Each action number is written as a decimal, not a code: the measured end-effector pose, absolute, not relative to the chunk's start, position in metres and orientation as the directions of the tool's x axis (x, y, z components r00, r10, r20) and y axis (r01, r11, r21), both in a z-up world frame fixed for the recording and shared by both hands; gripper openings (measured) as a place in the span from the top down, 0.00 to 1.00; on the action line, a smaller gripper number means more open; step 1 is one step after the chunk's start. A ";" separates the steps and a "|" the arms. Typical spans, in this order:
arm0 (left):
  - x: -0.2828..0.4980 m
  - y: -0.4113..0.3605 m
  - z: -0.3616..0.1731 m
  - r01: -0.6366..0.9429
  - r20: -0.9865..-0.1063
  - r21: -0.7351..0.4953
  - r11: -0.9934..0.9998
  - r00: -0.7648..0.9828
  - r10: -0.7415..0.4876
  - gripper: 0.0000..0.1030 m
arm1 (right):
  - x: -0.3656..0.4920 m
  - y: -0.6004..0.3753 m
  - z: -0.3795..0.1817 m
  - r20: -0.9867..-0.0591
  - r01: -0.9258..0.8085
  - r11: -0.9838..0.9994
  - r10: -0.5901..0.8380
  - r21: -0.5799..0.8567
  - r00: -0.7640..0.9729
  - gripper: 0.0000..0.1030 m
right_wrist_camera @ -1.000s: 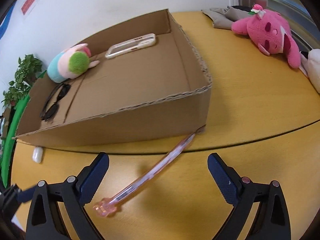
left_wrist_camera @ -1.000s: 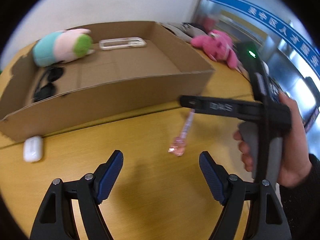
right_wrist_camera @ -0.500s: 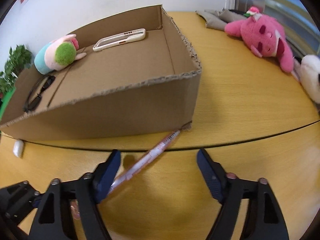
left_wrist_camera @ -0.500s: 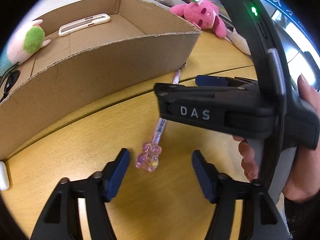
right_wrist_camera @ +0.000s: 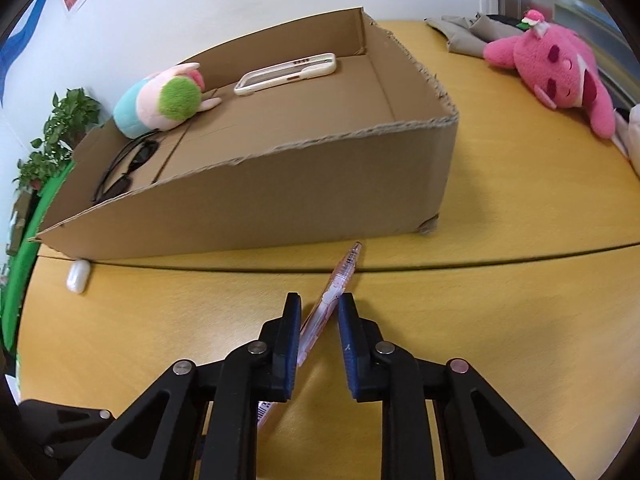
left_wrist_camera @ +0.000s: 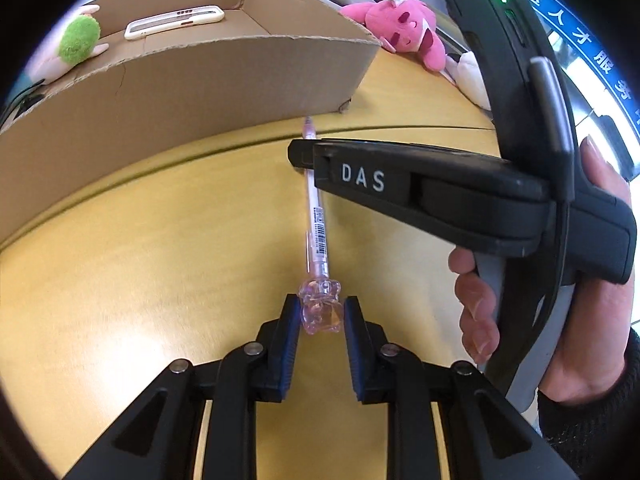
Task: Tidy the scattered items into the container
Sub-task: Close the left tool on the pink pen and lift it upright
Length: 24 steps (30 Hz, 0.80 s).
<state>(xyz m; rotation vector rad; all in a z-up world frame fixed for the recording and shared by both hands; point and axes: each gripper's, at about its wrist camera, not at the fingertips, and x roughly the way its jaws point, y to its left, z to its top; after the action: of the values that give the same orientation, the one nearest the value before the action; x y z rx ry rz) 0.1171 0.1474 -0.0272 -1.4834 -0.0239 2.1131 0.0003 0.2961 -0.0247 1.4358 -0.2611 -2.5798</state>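
Observation:
A clear pink pen [left_wrist_camera: 316, 224] with a bear-shaped cap lies on the wooden table, its tip toward the cardboard box [left_wrist_camera: 192, 76]. My left gripper [left_wrist_camera: 320, 312] is shut on the bear cap. My right gripper [right_wrist_camera: 320, 312] has closed around the pen's barrel [right_wrist_camera: 340, 276]; its body crosses the left wrist view [left_wrist_camera: 420, 192]. The box [right_wrist_camera: 280, 196] holds a pastel plush toy [right_wrist_camera: 160, 100], a white phone case [right_wrist_camera: 288, 74] and black sunglasses [right_wrist_camera: 128, 168].
A pink plush rabbit [right_wrist_camera: 560, 68] lies on the table to the right of the box, with grey cloth [right_wrist_camera: 468, 30] behind it. A small white earbud case [right_wrist_camera: 78, 276] sits at the box's front left corner. A potted plant [right_wrist_camera: 56, 136] stands far left.
Both grippers moved in on the pen and closed from wide open: the left onto the bear cap, the right around the barrel. The pen has stayed on the table.

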 end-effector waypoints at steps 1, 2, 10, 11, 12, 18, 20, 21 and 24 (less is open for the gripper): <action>0.122 0.147 -0.027 -0.417 -0.864 -0.323 -0.849 -0.236 0.445 0.80 | 0.003 0.297 -0.025 -0.816 0.071 -0.962 -0.262 0.264 -0.515 0.83; 0.127 0.145 -0.026 -0.410 -0.863 -0.327 -0.851 -0.237 0.446 0.80 | 0.006 0.297 -0.024 -0.811 0.073 -0.956 -0.280 0.284 -0.514 0.83; 0.163 0.131 0.000 -0.401 -0.826 -0.320 -0.858 -0.327 0.460 0.80 | 0.030 0.299 0.015 -0.722 0.114 -0.905 -0.399 0.410 -0.565 0.88; 0.166 0.128 0.007 -0.404 -0.817 -0.311 -0.860 -0.349 0.459 0.80 | 0.033 0.297 0.024 -0.709 0.124 -0.902 -0.404 0.413 -0.578 0.91; 0.168 0.125 0.013 -0.404 -0.808 -0.299 -0.864 -0.375 0.455 0.80 | 0.035 0.295 0.034 -0.692 0.140 -0.897 -0.416 0.420 -0.590 0.99; 0.161 0.099 0.066 -0.389 -0.743 -0.277 -0.879 -0.493 0.452 0.80 | 0.040 0.268 0.088 -0.632 0.244 -0.892 -0.444 0.382 -0.635 0.99; 0.158 0.098 0.069 -0.378 -0.746 -0.282 -0.882 -0.491 0.450 0.80 | 0.035 0.262 0.091 -0.634 0.245 -0.894 -0.440 0.375 -0.636 0.98; 0.155 0.100 0.066 -0.373 -0.754 -0.286 -0.882 -0.481 0.448 0.80 | 0.033 0.263 0.090 -0.637 0.237 -0.896 -0.436 0.376 -0.636 0.98; 0.148 0.095 0.042 -0.345 -0.795 -0.280 -0.896 -0.440 0.418 0.80 | 0.030 0.273 0.071 -0.669 0.182 -0.899 -0.421 0.399 -0.613 0.70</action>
<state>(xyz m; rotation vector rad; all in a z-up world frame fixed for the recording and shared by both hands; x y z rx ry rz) 0.1475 0.0950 0.0417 -1.3208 -0.1049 2.3388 0.0300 0.2726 0.0715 1.1534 -0.4189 -2.5165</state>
